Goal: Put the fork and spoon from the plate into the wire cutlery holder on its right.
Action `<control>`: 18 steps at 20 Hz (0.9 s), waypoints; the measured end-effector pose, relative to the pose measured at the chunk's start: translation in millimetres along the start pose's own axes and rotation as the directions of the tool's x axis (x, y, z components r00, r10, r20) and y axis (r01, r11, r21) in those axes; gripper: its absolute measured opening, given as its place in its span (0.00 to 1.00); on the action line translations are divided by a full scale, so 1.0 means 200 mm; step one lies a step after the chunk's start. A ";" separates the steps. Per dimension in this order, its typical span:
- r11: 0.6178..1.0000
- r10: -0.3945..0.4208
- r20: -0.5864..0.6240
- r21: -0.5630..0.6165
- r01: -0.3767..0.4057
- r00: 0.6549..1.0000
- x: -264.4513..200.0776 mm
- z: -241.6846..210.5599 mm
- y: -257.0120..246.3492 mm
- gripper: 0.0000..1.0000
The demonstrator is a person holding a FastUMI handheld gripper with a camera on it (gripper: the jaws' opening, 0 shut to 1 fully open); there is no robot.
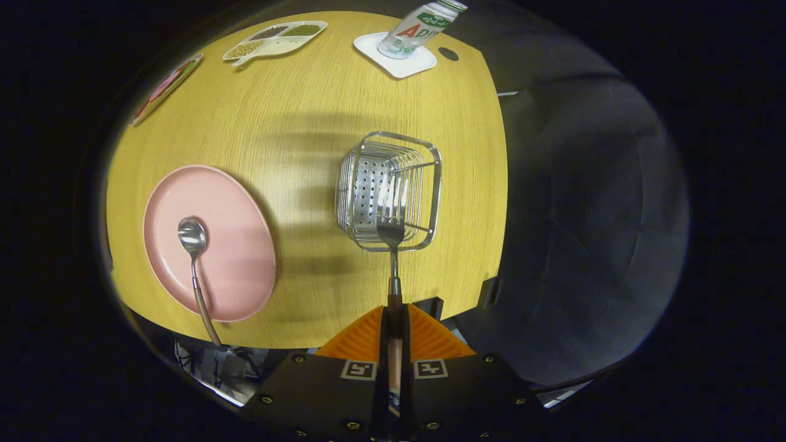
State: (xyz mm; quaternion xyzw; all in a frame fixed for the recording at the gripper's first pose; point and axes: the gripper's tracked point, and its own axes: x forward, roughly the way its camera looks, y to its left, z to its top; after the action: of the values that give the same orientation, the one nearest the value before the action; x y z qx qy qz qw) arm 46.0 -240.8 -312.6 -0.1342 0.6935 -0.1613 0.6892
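Note:
My gripper (393,319) is shut on the fork (392,245), its orange fingers (362,337) pressing the brown handle from both sides. The fork points straight ahead, and its tines hang over the near rim of the wire cutlery holder (424,184), which stands upright on the table just beyond the fingers. Left of the holder lies the pink plate (233,245). The spoon (194,258) rests on the plate, bowl toward the far side, handle sticking out past the plate's near rim and the table edge.
The wooden table (295,123) ends close to the holder's right side, with dark floor beyond. At the far edge stand a bottle (417,27) on a white coaster (399,58), a divided snack tray (276,38) and a patterned plate (166,86).

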 end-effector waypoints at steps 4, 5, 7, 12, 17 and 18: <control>1.000 0.025 -0.029 -0.014 -0.026 0.999 0.01 0.06 0.00 0.07; 0.999 0.028 -0.032 -0.016 -0.029 0.999 0.00 0.06 -0.01 0.09; 0.999 0.033 -0.028 -0.022 -0.034 0.999 0.02 0.08 -0.01 0.12; 0.996 0.086 0.023 0.029 -0.087 0.996 -0.05 0.14 0.01 0.42; 0.989 0.123 0.096 0.072 -0.130 0.988 -0.17 0.21 0.02 0.58; 0.988 0.122 0.103 0.080 -0.131 0.987 -0.17 0.20 0.02 0.61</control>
State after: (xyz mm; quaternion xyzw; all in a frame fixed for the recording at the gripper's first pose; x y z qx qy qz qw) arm 87.0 -224.8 -283.3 -0.0676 0.6585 -0.1404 0.7362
